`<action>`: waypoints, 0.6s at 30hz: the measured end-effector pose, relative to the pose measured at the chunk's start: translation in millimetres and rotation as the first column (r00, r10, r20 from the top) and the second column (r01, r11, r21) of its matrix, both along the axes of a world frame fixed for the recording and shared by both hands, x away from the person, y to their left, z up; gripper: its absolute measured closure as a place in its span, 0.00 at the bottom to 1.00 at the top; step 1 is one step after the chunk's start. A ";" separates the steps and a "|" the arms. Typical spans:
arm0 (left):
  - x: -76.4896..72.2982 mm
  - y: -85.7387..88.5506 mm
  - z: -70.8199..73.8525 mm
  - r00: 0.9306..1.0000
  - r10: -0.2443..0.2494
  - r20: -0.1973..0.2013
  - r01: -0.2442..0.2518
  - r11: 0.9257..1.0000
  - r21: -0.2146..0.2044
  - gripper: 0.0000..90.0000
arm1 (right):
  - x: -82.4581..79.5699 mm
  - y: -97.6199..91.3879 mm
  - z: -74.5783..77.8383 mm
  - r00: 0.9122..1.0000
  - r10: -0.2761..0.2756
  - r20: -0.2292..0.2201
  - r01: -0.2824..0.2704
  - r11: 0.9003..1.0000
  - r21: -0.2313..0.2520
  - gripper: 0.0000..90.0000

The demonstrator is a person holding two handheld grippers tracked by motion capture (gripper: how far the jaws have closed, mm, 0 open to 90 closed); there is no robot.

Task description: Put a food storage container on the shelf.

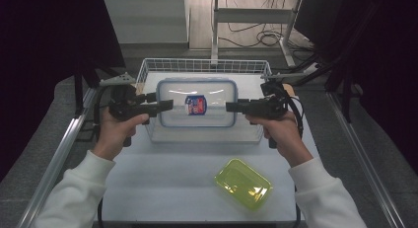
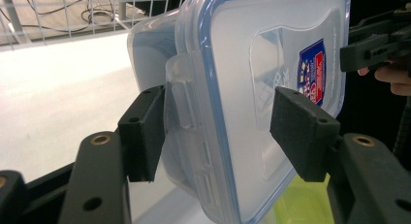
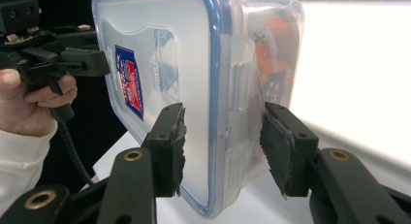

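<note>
Both my tongs clamp lidded food container (image 1: 196, 103) by short ends – L gripper (image 1: 167, 105), R gripper (image 1: 230, 107). Keep it level, equal squeeze, over wire basket (image 1: 204, 65) – no tilt.

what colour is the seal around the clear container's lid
Blue, running round the lid edge; clearest in the right gripper view.

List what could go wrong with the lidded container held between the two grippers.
1. The left gripper and right gripper each pinch just one short end of the lidded container, so either might slip.
2. It hangs over the wire basket; a drop could hit the rim.
</note>
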State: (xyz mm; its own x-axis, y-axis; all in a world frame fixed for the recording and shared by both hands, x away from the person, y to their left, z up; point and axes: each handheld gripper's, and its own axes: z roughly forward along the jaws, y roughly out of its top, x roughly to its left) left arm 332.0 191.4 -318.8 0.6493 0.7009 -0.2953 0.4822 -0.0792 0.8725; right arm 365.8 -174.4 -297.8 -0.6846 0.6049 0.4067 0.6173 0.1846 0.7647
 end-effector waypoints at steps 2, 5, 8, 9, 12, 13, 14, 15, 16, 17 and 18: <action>9.2 -0.6 3.0 1.000 -0.002 -0.011 0.001 1.000 -0.008 0.43 | 7.3 -0.8 4.1 1.000 -0.007 0.002 0.007 1.000 0.000 0.58; 21.9 -1.5 8.4 1.000 -0.002 -0.024 0.002 1.000 -0.003 0.43 | 18.5 -1.6 7.1 1.000 -0.017 -0.001 0.017 1.000 0.007 0.58; 33.0 -3.0 12.7 0.999 -0.001 -0.034 0.001 1.000 0.004 0.43 | 29.3 -3.0 8.6 1.000 -0.023 -0.006 0.024 1.000 0.019 0.58; 37.2 -3.5 13.3 0.999 0.001 -0.042 -0.001 1.000 0.003 0.43 | 33.3 -3.5 8.7 1.000 -0.027 -0.008 0.027 0.999 0.023 0.58; 50.4 -3.8 13.0 0.998 -0.002 -0.070 0.002 1.000 -0.004 0.43 | 45.5 -4.1 8.0 0.999 -0.039 -0.030 0.040 0.999 0.025 0.57; 54.4 -3.7 13.1 0.997 -0.003 -0.074 0.002 1.000 -0.006 0.43 | 49.4 -4.4 7.7 0.998 -0.043 -0.041 0.044 0.999 0.032 0.57; 57.9 -3.8 13.4 0.997 -0.002 -0.078 0.001 1.000 -0.007 0.43 | 52.9 -4.4 7.7 0.998 -0.048 -0.044 0.050 0.998 0.033 0.57; 61.4 -3.8 13.9 0.997 -0.003 -0.083 0.002 1.000 -0.006 0.43 | 56.1 -4.2 8.0 0.998 -0.052 -0.048 0.053 0.998 0.032 0.57; 65.0 -3.6 14.2 0.996 -0.006 -0.093 0.005 1.000 -0.010 0.43 | 59.2 -4.1 8.4 0.997 -0.054 -0.053 0.056 0.998 0.033 0.57; 68.2 -3.7 14.9 0.994 -0.008 -0.104 0.006 1.000 -0.013 0.43 | 62.5 -4.4 8.4 0.996 -0.056 -0.063 0.058 0.998 0.033 0.57; 71.3 -4.0 14.9 0.994 -0.005 -0.111 0.003 1.000 -0.018 0.43 | 65.7 -4.6 8.1 0.996 -0.060 -0.067 0.063 0.997 0.036 0.57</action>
